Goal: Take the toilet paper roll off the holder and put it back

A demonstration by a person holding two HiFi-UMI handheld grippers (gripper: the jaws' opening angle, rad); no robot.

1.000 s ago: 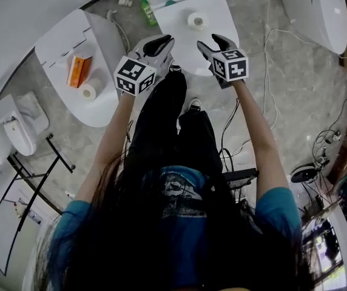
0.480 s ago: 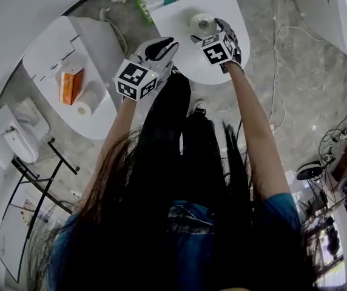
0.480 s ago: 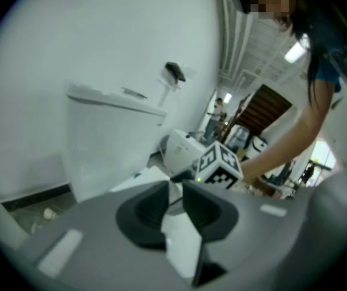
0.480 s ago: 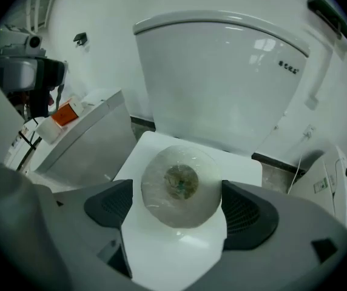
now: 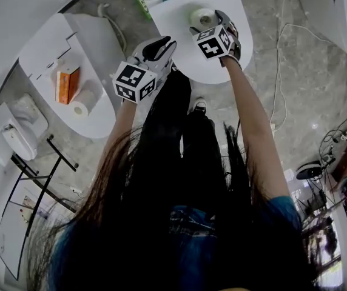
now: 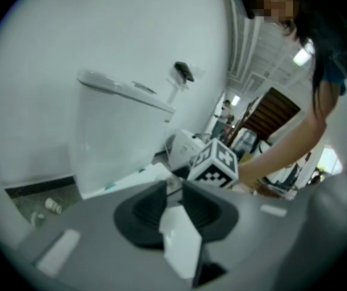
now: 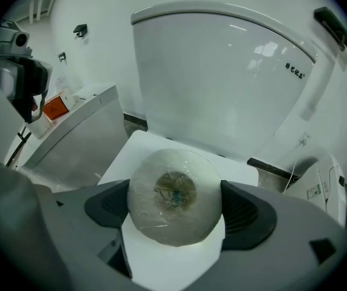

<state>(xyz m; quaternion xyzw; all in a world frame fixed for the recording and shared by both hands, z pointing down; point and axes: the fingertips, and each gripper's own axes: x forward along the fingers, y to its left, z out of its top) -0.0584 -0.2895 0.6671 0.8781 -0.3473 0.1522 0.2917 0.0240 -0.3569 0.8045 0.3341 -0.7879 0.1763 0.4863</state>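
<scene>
A wrapped toilet paper roll (image 5: 201, 18) stands on end on the closed white toilet lid (image 5: 188, 59). In the right gripper view the roll (image 7: 175, 196) fills the space between the two dark pads, its core facing the camera. My right gripper (image 5: 212, 20) reaches over the lid with its jaws spread wide on either side of the roll; I see no squeeze on it. My left gripper (image 5: 158, 44) hovers at the lid's left edge, jaws close together with nothing between them (image 6: 173, 200). No holder shows plainly.
The cistern (image 7: 222, 71) rises just behind the roll. A second toilet at the left carries an orange box (image 5: 64, 83) and another roll (image 5: 81, 105). A green bottle (image 5: 143, 6) lies on the floor behind. Cables (image 5: 279, 71) run across the floor at the right.
My right gripper has moved forward over the lid to the roll and its jaws have spread around it. The left gripper has hardly shifted.
</scene>
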